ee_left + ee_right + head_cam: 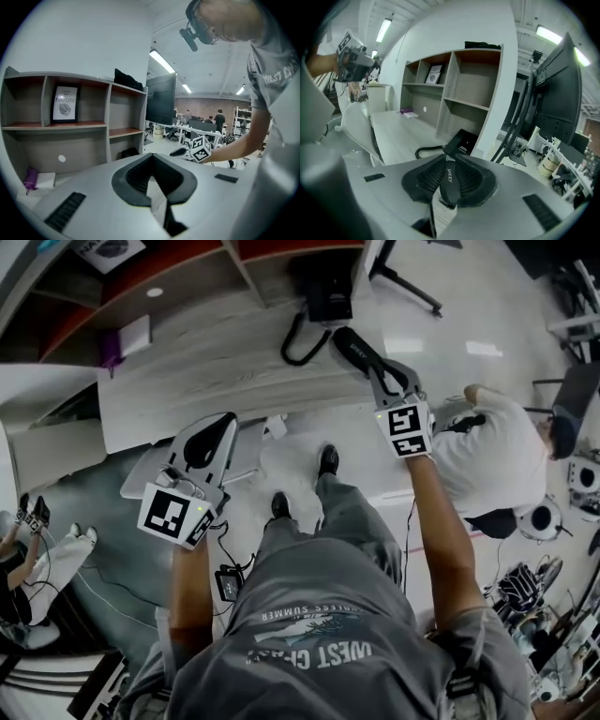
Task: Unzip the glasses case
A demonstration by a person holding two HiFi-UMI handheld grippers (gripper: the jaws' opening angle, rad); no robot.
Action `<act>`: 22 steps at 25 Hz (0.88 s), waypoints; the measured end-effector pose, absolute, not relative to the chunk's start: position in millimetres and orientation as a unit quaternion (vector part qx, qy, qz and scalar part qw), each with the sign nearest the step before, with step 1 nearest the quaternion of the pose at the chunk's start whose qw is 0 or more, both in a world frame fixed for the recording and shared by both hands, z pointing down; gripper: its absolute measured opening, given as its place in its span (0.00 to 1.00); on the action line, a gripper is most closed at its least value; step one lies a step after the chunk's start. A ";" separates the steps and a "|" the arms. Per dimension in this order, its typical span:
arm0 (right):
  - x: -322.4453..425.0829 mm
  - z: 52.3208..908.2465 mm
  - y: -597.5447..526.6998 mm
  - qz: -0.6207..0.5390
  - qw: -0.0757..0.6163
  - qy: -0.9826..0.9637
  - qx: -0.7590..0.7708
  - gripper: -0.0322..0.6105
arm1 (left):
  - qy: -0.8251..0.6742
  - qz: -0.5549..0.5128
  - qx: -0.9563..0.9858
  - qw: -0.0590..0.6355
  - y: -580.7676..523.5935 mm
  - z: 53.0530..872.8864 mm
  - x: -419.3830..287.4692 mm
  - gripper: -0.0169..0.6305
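Note:
A slim black glasses case point(449, 180) with the print SHERY stands on edge between the ribbed pads point(426, 176) of my right gripper point(450, 168), which is shut on it. In the head view the glasses case point(356, 348) sticks out of the right gripper point(382, 376) over the front edge of the light wooden desk point(187, 371). My left gripper point(223, 423) hangs lower and to the left, off the desk. Its tips meet in the left gripper view, so the left gripper point(151, 157) is shut with nothing in it. No zip shows.
A black desk phone point(328, 298) with a coiled cord point(426, 151) sits at the desk's back, by a shelf unit point(454, 89). A purple item point(111, 348) lies far left. A monitor point(553, 93) stands at the right. A seated person in white point(487, 460) is beside my right arm.

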State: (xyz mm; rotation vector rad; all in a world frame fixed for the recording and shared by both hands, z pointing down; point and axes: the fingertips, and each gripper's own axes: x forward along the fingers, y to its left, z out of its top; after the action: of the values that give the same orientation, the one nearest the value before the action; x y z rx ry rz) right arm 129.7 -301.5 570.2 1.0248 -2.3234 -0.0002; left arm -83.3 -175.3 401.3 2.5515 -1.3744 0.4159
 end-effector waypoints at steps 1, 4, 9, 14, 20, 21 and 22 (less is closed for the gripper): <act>127.8 579.4 -303.0 -0.007 0.307 -0.875 0.375 0.18 | -0.468 0.143 0.865 0.110 -175.9 404.0 -83.8 0.02; 123.6 606.3 -311.1 -0.022 0.334 -0.874 0.352 0.21 | -0.472 0.146 0.862 0.116 -181.6 411.2 -86.9 0.02; 117.0 650.8 -311.4 -0.073 0.392 -0.868 0.296 0.28 | -0.480 0.149 0.855 0.130 -185.5 420.5 -89.7 0.02; 117.8 692.8 -311.9 -0.114 0.446 -0.853 0.244 0.37 | -0.486 0.154 0.849 0.140 -189.2 430.2 -92.3 0.02; 124.1 724.3 -321.2 -0.109 0.468 -0.845 0.234 0.46 | -0.489 0.152 0.844 0.158 -190.1 441.1 -94.2 0.02; 124.3 728.5 -322.4 -0.108 0.469 -0.845 0.233 0.46 | -0.489 0.152 0.844 0.160 -190.0 442.6 -94.4 0.02; 124.4 731.6 -324.3 -0.109 0.469 -0.845 0.232 0.46 | -0.489 0.152 0.844 0.162 -190.3 444.1 -94.5 0.02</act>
State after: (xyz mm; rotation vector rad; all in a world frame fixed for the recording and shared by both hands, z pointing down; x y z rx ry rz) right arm 124.4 -324.3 731.6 0.5699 -2.0727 -0.2676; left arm -94.5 -190.3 444.1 2.4075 -1.3951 0.4345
